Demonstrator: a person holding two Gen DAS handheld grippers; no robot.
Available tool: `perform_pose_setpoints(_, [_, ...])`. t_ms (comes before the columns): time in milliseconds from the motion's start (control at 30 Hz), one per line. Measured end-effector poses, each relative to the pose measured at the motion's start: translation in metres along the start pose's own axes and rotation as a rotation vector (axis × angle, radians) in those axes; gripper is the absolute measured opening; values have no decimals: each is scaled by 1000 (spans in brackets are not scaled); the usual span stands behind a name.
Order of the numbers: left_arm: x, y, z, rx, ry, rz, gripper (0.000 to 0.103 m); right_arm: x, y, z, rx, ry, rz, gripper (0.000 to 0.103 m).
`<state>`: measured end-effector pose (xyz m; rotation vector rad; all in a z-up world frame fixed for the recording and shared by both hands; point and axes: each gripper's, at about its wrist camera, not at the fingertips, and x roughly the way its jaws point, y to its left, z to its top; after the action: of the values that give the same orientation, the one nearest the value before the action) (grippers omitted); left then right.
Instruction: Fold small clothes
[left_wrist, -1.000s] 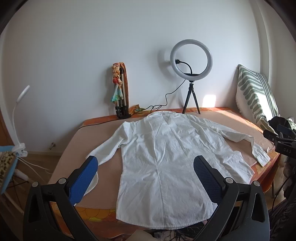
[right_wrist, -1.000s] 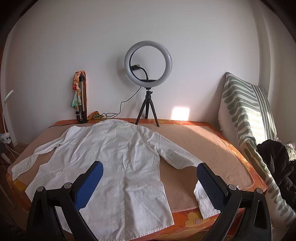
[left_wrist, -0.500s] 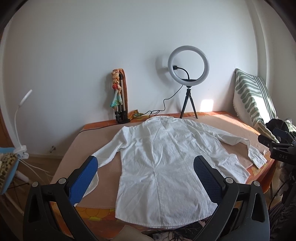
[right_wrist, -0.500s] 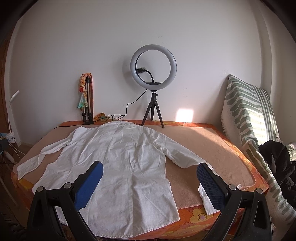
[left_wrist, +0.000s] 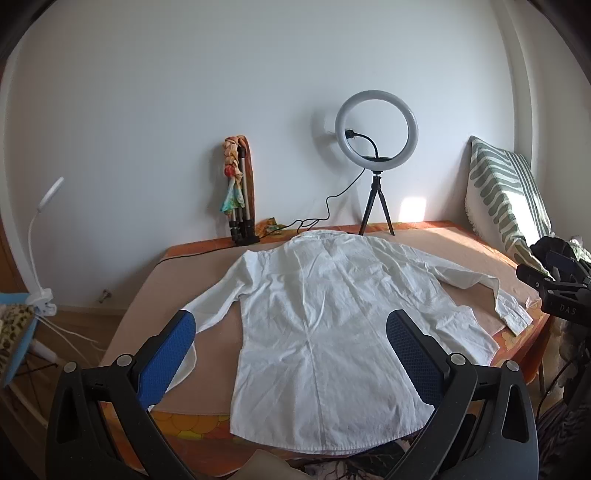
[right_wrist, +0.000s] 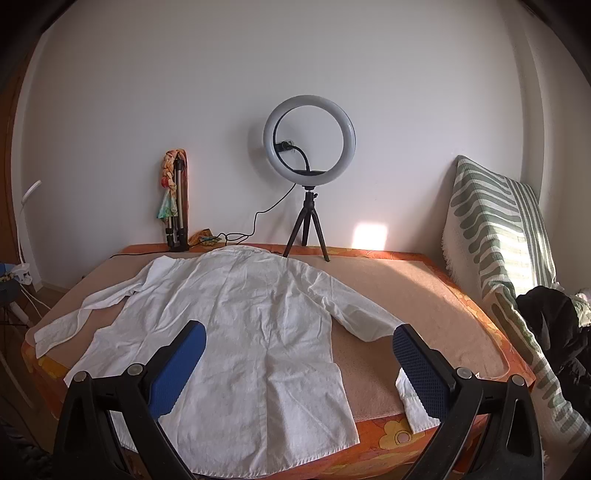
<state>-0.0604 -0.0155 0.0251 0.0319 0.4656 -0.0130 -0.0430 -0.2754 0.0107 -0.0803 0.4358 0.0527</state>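
A white long-sleeved shirt (left_wrist: 325, 314) (right_wrist: 240, 325) lies flat, back side up, on a tan and orange bed (left_wrist: 147, 295) (right_wrist: 406, 291), collar toward the wall and both sleeves spread out. My left gripper (left_wrist: 291, 328) hovers open above the shirt's hem, with blue pads and nothing between them. In the right wrist view my right gripper (right_wrist: 299, 336) is open too, above the hem and the right sleeve (right_wrist: 354, 317), whose cuff (right_wrist: 410, 402) hangs at the bed's near edge. Part of the right gripper's body (left_wrist: 557, 295) shows at the left view's right edge.
A ring light on a small tripod (left_wrist: 376, 166) (right_wrist: 308, 177) and a folded tripod with a colourful scarf (left_wrist: 238, 192) (right_wrist: 175, 203) stand at the wall. A green striped cushion (right_wrist: 498, 236) and dark clothes (right_wrist: 554, 325) lie to the right. A white clip lamp (left_wrist: 40, 240) stands to the left.
Both grippers have risen and pulled back a little from the bed, so the shirt sits lower and smaller in view. Jaws stay open; the shirt has not moved.
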Motion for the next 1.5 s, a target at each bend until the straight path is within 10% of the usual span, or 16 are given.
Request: perform_pose_setpoints(1500, [9,22,1,-14,7,25,103,23,13,9,8,12,49,102])
